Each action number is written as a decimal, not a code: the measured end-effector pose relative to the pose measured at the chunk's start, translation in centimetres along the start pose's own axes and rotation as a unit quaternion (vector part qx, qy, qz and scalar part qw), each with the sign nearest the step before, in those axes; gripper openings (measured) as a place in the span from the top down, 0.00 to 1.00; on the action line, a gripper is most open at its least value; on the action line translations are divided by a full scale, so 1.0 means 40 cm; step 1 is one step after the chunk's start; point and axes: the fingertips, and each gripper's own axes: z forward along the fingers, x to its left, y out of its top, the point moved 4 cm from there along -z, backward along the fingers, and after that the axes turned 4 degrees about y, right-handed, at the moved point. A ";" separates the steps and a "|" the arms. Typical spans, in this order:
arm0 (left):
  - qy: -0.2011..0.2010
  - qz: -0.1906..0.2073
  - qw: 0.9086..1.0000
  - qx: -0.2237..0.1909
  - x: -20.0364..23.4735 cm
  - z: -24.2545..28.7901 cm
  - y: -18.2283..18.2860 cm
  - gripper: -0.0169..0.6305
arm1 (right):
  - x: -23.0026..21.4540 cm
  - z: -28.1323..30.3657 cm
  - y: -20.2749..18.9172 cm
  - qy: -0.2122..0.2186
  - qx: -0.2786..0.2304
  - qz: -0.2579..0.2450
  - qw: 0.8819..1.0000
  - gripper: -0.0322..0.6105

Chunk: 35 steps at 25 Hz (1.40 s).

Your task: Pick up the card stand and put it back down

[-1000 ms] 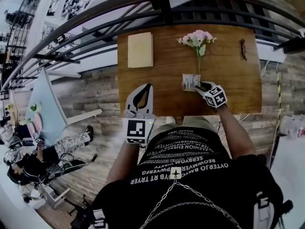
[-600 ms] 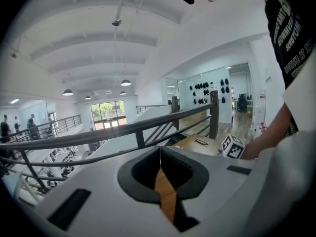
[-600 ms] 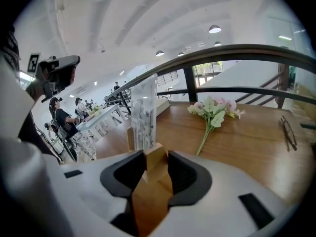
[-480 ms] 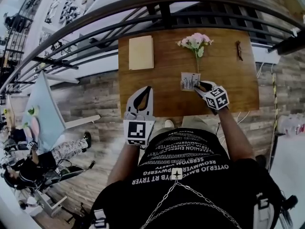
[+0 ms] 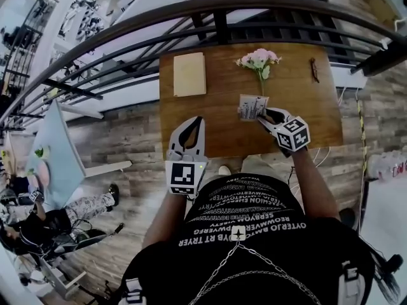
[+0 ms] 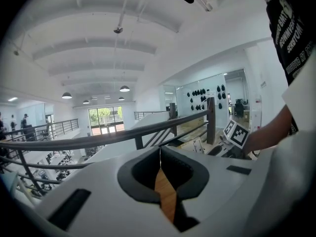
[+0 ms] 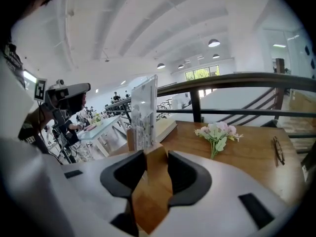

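Room: upper-floor walkway with a wooden table (image 5: pixel 305 113) set against a dark railing (image 5: pixel 127 24); an open hall lies beyond and below.
On the table: a beige pad (image 5: pixel 189 74) at the far left, a bunch of pink flowers (image 5: pixel 257 59) far and central, and a small dark object (image 5: pixel 313 68) at the far right that I cannot identify. Nothing touches them.
Card stand (image 5: pixel 252 107): held over the middle of the table, just on the near side of the flower stem. Its clear panel stands up from a wooden base and leans a little.
Right gripper (image 7: pixel 157 157): jaws clamped on the stand's wooden base, with the panel rising just beyond them.
Left gripper (image 6: pixel 159 154): jaws pressed together on nothing, hanging over the table's near left edge.
Just changed: over the last second the stand has come up off the wood with the right gripper and now overlaps the foot of the stem. The grip is unchanged, and the left gripper has hardly shifted.
Meaning: the pick-up half looks done. What remains is to lower the stand, seat the base flat and let go.
Watch: the lean should be levelled before it is set down.
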 end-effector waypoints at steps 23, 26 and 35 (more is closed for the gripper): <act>-0.010 -0.001 1.000 -0.030 0.005 -0.071 0.011 0.93 | 0.142 -0.134 0.240 0.006 -0.066 -0.054 0.996 0.71; -0.013 0.001 0.999 -0.031 0.000 -0.070 0.008 0.93 | 0.148 -0.151 0.265 0.007 -0.074 -0.057 0.996 0.71; -0.023 0.005 0.999 -0.030 -0.008 -0.069 0.017 0.93 | 0.165 -0.201 0.352 0.004 -0.098 -0.076 0.992 0.71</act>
